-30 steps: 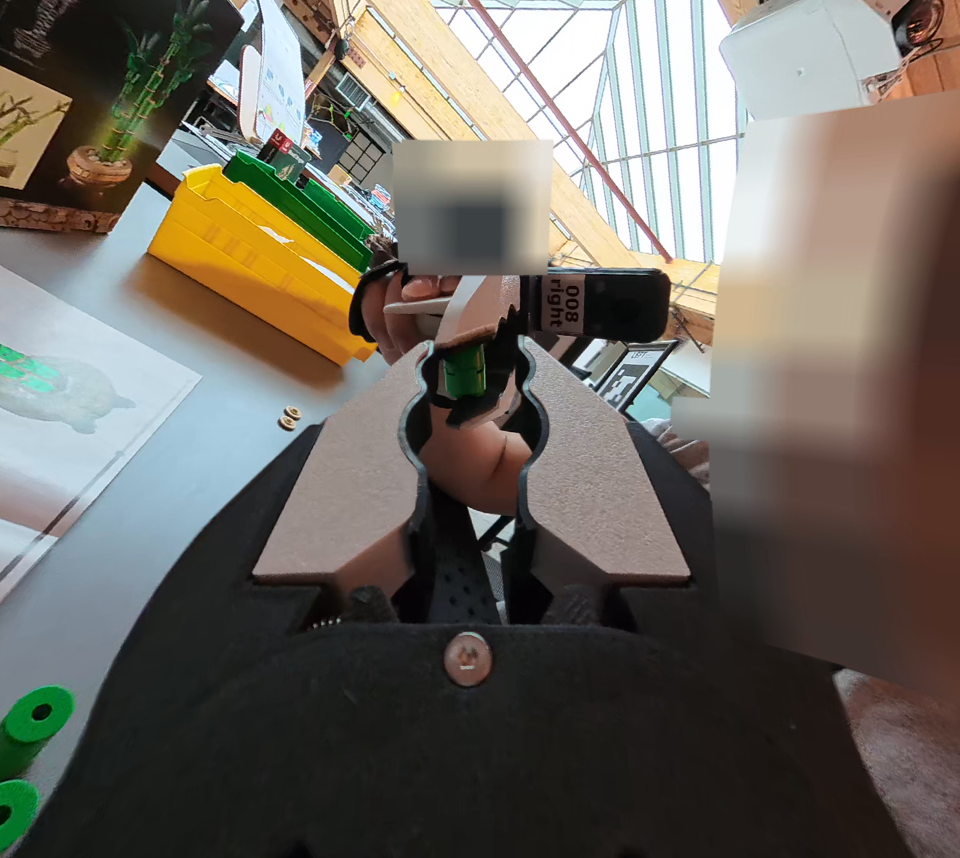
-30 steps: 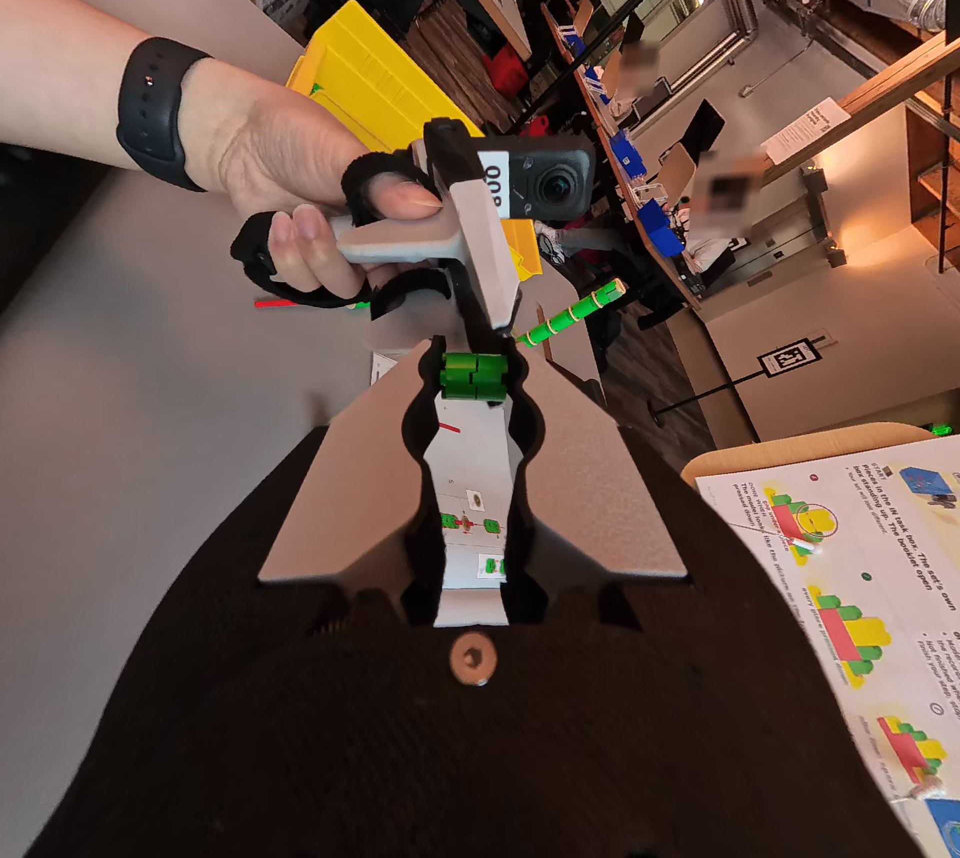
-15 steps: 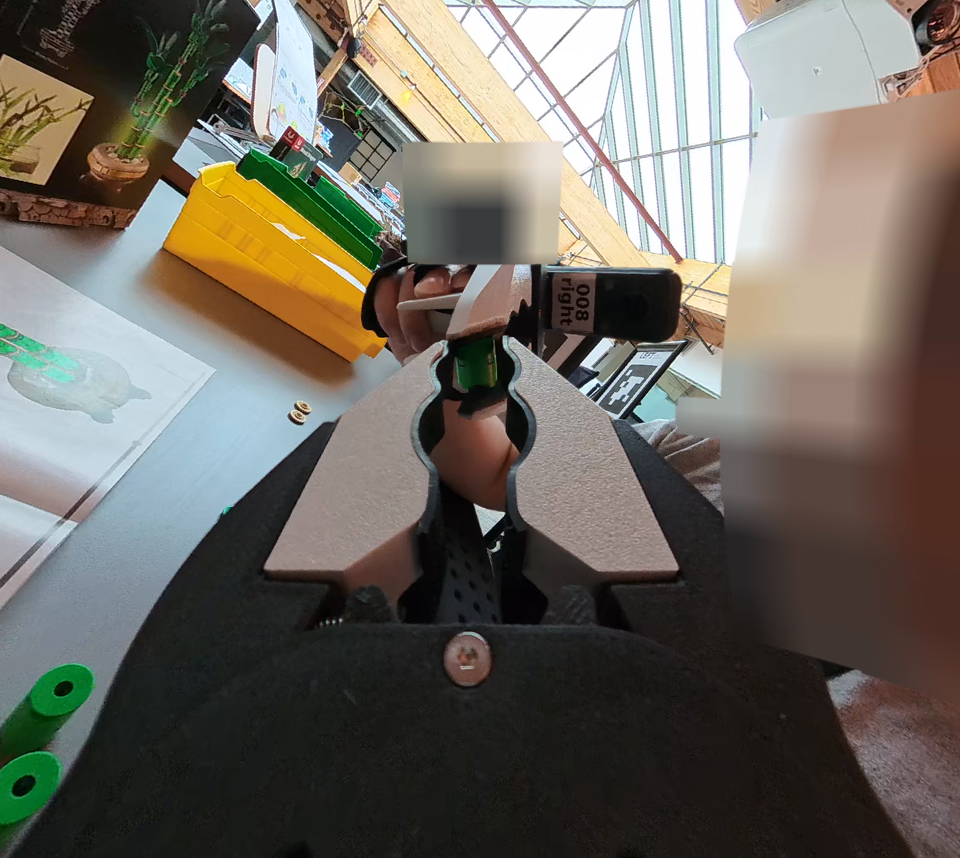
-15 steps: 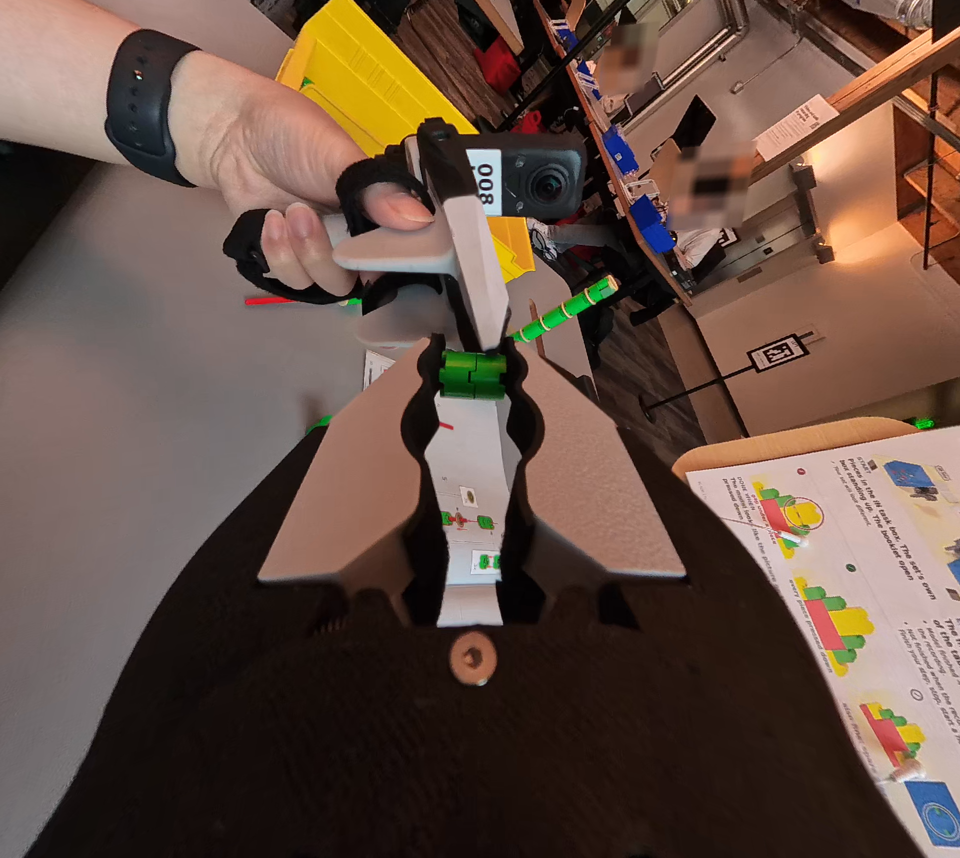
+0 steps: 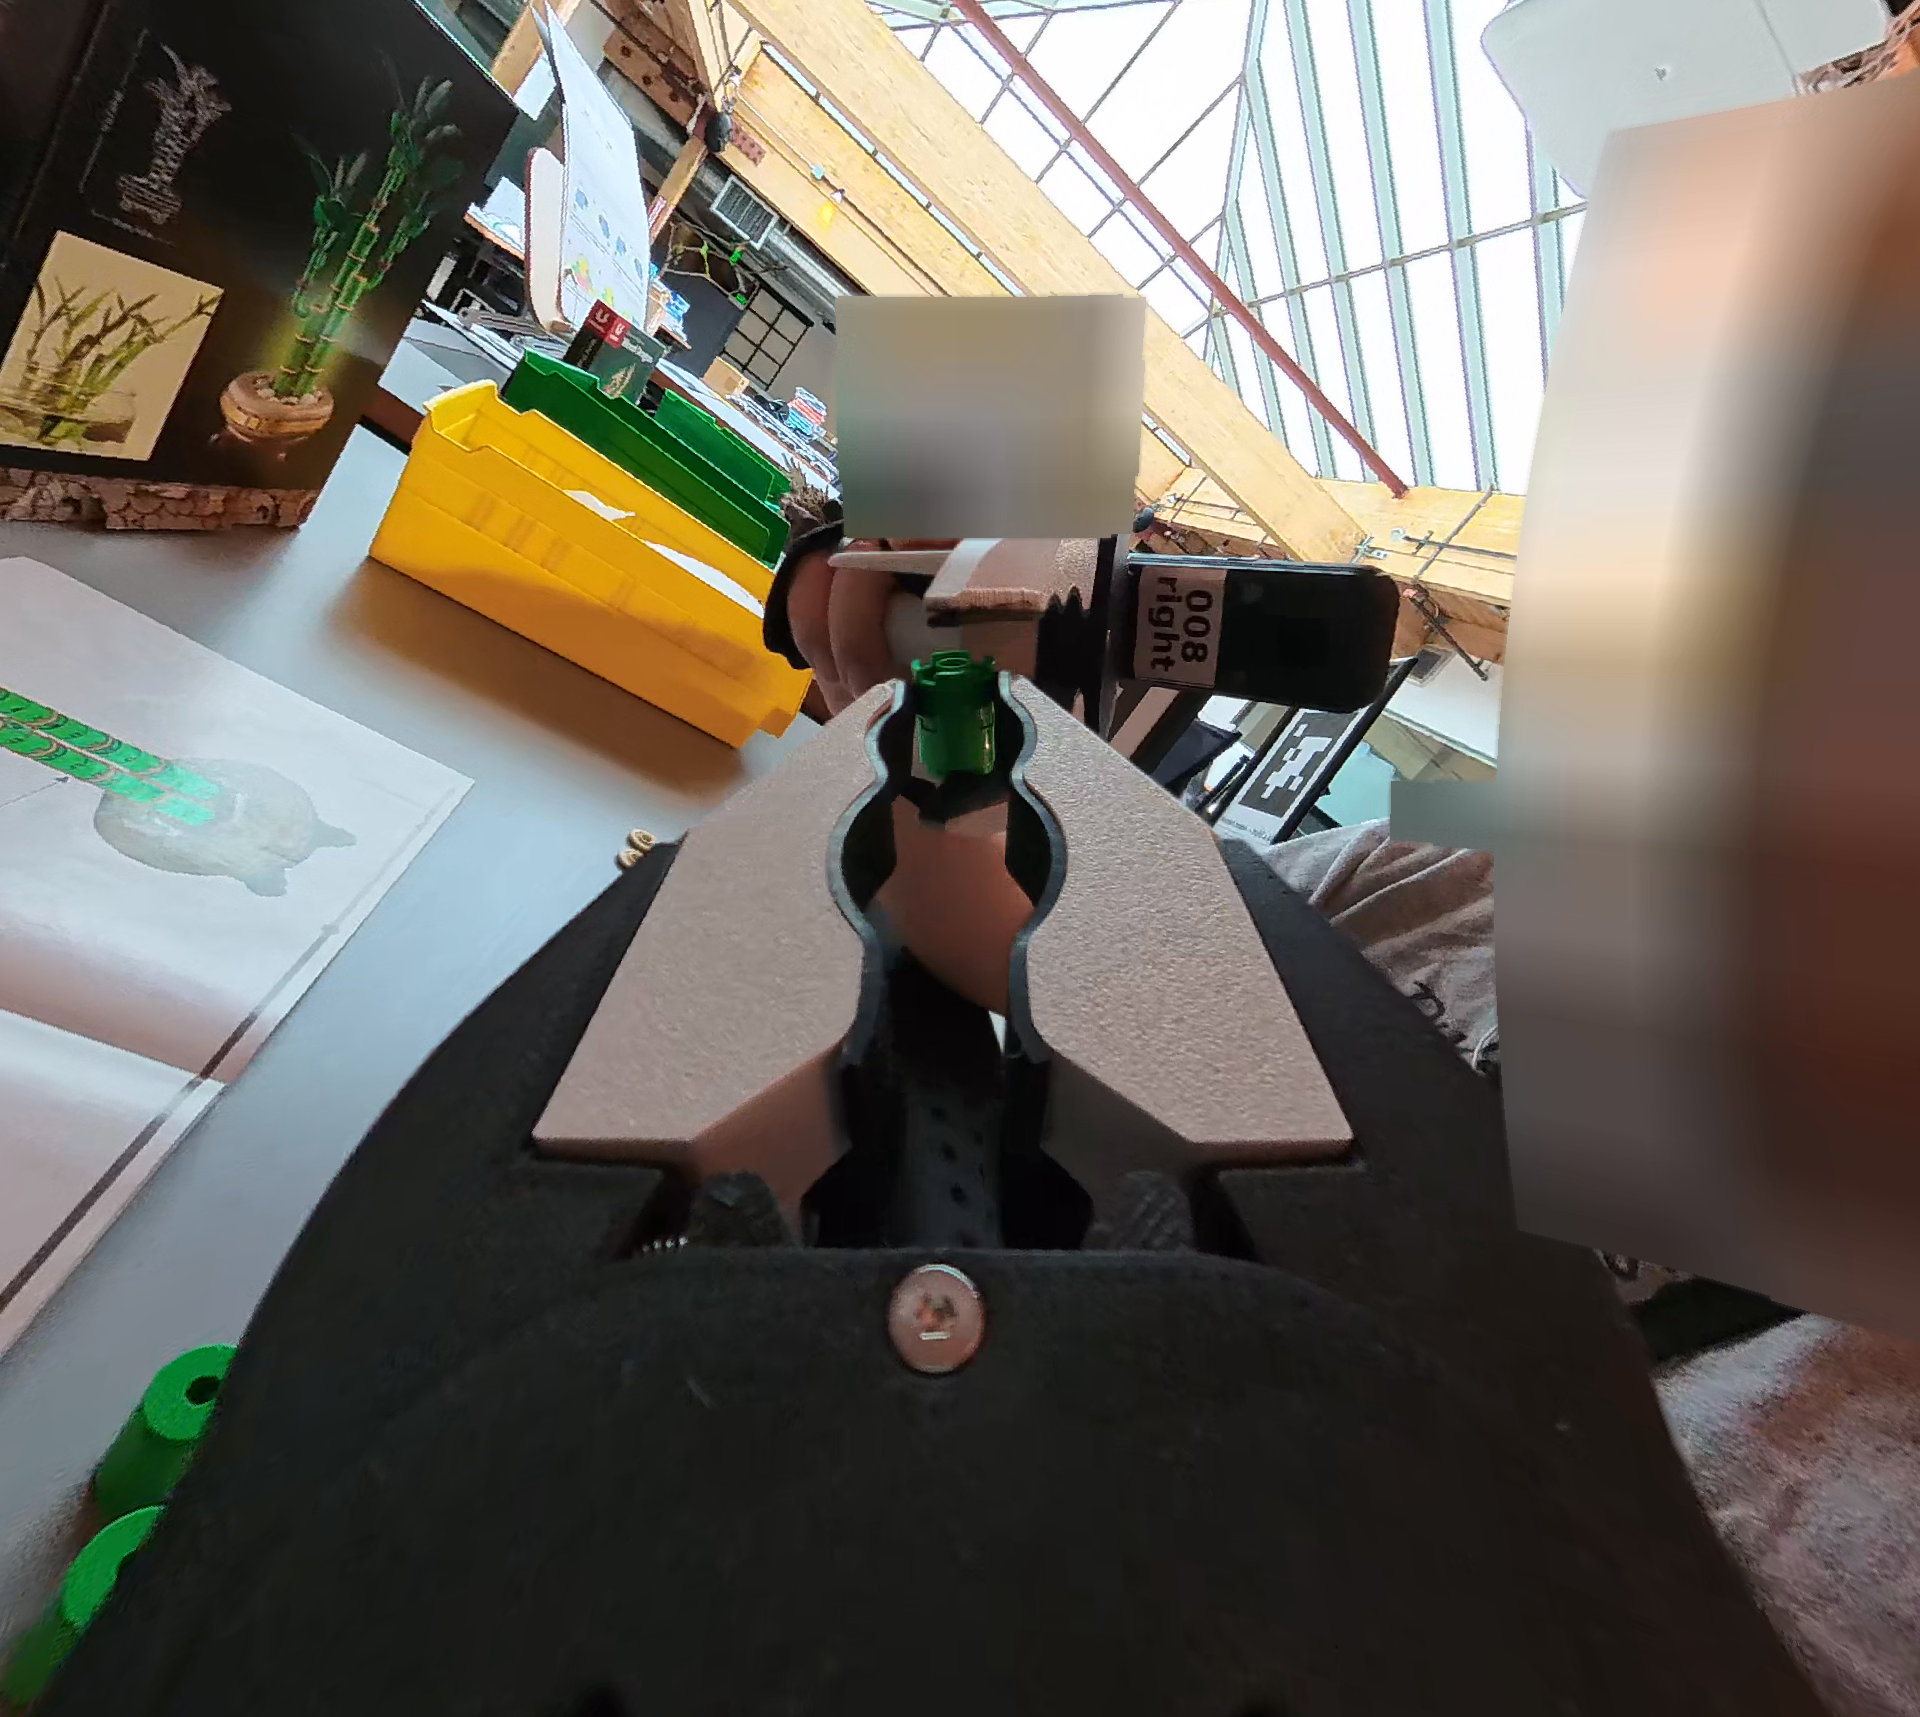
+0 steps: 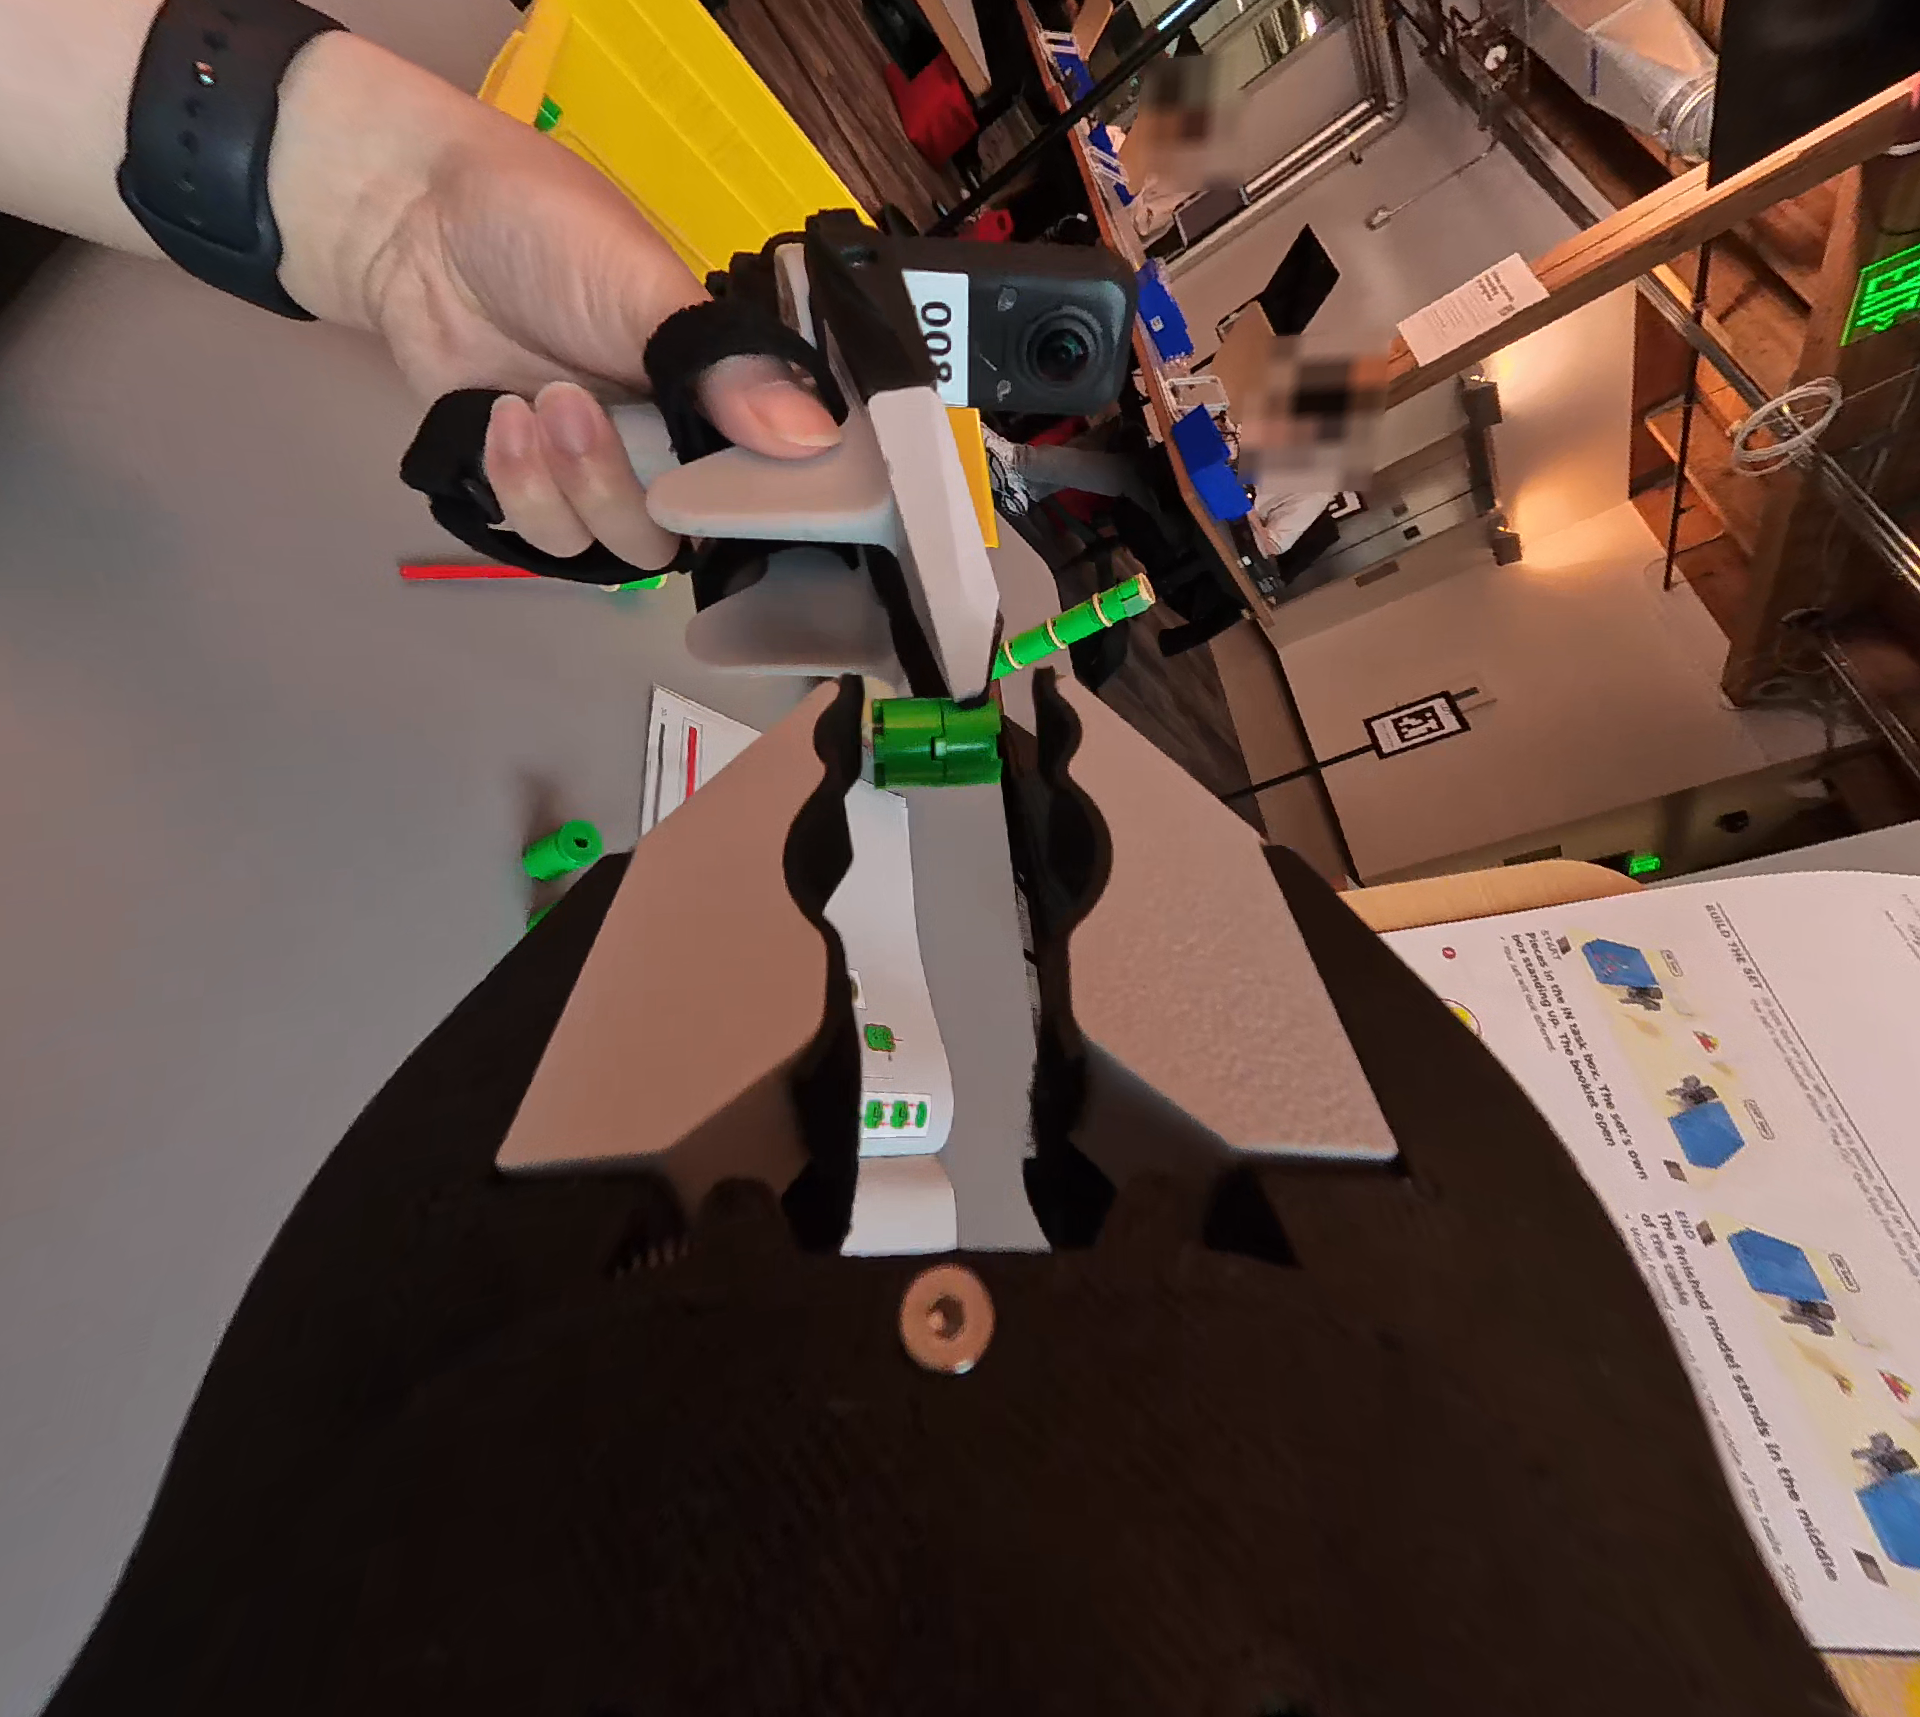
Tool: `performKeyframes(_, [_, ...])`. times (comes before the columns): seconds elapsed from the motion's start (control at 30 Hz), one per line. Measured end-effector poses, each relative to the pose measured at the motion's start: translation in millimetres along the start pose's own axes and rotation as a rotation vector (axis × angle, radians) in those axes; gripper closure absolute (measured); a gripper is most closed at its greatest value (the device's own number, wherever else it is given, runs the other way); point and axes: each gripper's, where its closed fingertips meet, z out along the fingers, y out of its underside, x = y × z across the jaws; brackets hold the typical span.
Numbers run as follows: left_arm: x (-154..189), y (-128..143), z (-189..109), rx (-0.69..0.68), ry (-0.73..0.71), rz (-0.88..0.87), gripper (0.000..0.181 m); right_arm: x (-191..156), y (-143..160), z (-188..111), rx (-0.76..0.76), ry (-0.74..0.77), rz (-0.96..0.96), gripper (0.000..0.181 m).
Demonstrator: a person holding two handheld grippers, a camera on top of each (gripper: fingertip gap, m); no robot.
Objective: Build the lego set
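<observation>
Two grippers meet over the grey table (image 5: 499, 711). The left gripper (image 5: 951, 732) is clamped on a small green piece (image 5: 948, 722) at its fingertips. The piece stands upright with its studded top showing. Half a second ago that top was tucked against the other tool's fingers; now it stands clear just below them.

In the right wrist view, the right gripper (image 6: 940, 732) has the same green piece lying crosswise between its tips. The gap looks much as it did before. Whether these fingers press on the piece or only flank it, I cannot tell.

At 8 o'clock in the left view, loose green cylinders (image 5: 156, 1428) lie on the table. At 9 o'clock lies the open booklet (image 5: 208, 836). Beyond it, at 10 o'clock, are a yellow bin (image 5: 582, 566), a green bin (image 5: 665, 441) behind it and the dark set box (image 5: 208, 161).

In the right view a printed sheet (image 6: 1714, 1148) lies at 4 o'clock. A green cylinder (image 6: 561, 846) at 9 o'clock has come into plain sight since the earlier frame. The person's hand (image 6: 468, 254) grips the left tool at 11 o'clock and has drawn nearer. A red rod (image 6: 468, 571) lies under it, and a green bamboo stalk (image 6: 1070, 623) shows just past the tips at 1 o'clock.
</observation>
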Motion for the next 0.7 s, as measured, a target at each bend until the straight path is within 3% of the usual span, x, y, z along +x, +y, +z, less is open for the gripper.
performKeyframes(0.1, [-1.3, -0.3, -0.2, 0.002, -0.010, 0.002, 0.169, -4.4, -0.2, -0.2, -0.006, -0.029, 0.002, 0.149])
performKeyframes(0.17, [-3.7, 1.9, 0.2, -0.013, -0.028, 0.014, 0.169, -4.1, 0.3, -0.5, -0.018, -0.019, -0.025, 0.159])
performKeyframes(0.7, [-5.4, 3.0, 0.0, -0.023, -0.043, 0.020, 0.169, -5.9, 2.6, 0.1, -0.020, -0.054, 0.023, 0.159])
